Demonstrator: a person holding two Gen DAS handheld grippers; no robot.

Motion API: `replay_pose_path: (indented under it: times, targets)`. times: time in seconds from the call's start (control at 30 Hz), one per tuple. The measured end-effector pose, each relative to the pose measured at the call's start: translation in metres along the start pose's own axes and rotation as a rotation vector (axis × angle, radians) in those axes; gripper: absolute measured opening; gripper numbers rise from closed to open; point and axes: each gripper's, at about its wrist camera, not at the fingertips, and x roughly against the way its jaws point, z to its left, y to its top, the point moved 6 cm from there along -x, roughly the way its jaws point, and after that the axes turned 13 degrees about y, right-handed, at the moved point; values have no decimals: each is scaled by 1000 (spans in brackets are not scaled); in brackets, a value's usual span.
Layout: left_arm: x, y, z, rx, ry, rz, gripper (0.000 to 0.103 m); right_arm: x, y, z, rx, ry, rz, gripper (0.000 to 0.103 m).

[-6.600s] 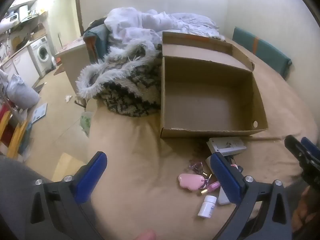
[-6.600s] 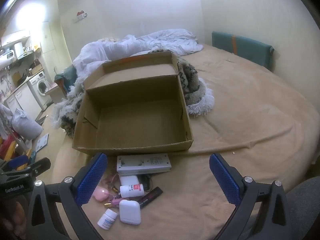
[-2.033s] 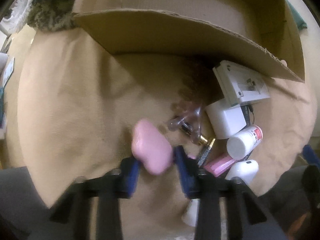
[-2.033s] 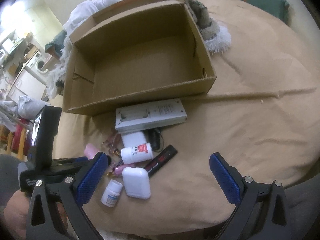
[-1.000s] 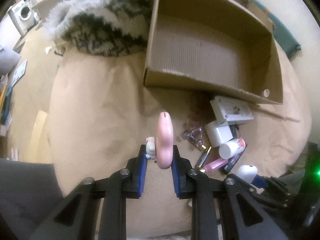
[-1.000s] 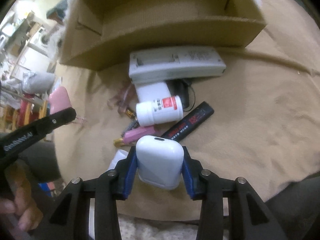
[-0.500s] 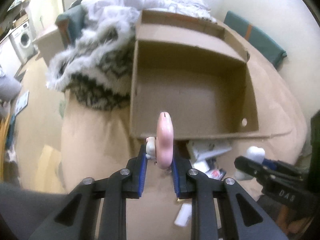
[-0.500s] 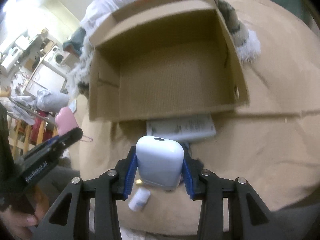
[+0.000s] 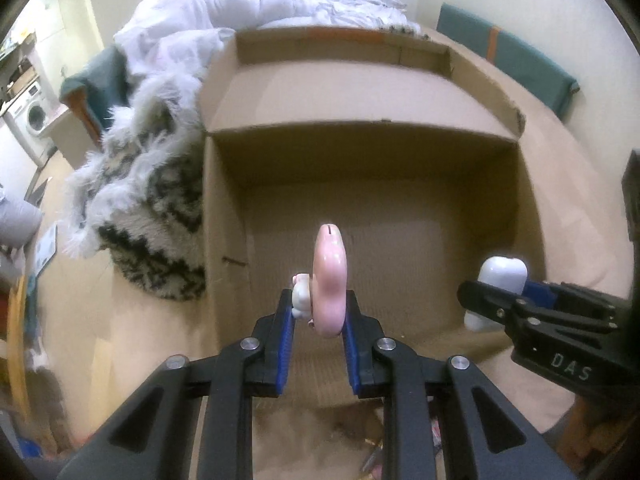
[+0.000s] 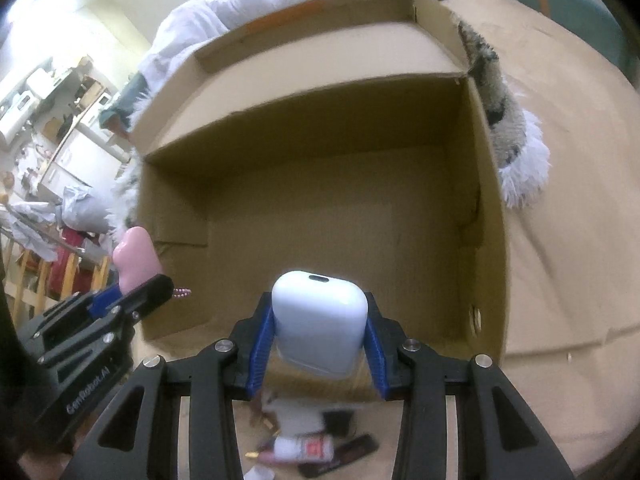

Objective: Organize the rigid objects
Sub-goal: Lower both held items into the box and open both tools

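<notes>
While both tools hang over the near edge of the cardboard box (image 9: 224, 208), the left gripper (image 9: 318, 322) is clamped on a pink charm (image 9: 328, 280) and the right gripper (image 10: 318, 344) on a white case (image 10: 320, 320). Best carry each past the near wall and lower it before letting go (the box floor looks bare), one to each side. Beneath lies a tan bedspread (image 10: 560, 240); beyond the left tongs are a shaggy throw (image 9: 140, 200) and a washing machine (image 9: 34, 116).

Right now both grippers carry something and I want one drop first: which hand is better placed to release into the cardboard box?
Left, marginally: its pink charm looks past the box's near wall; the right gripper's white case hangs at that edge.
</notes>
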Motion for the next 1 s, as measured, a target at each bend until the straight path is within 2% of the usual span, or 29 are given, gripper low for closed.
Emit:
replay_pose_path:
  times: [0.27, 0.63, 1.0]
  targets:
    - [-38, -8, -14, -41, 7, 16, 20, -28, -4, -19, -36, -3, 39, 44]
    - [-62, -17, -21, -44, 6, 66, 20, -49, -12, -32, -81, -40, 103, 44]
    - [-82, -22, -22, -26, 6, 115, 20, -52, -7, -41, -120, -52, 96, 44]
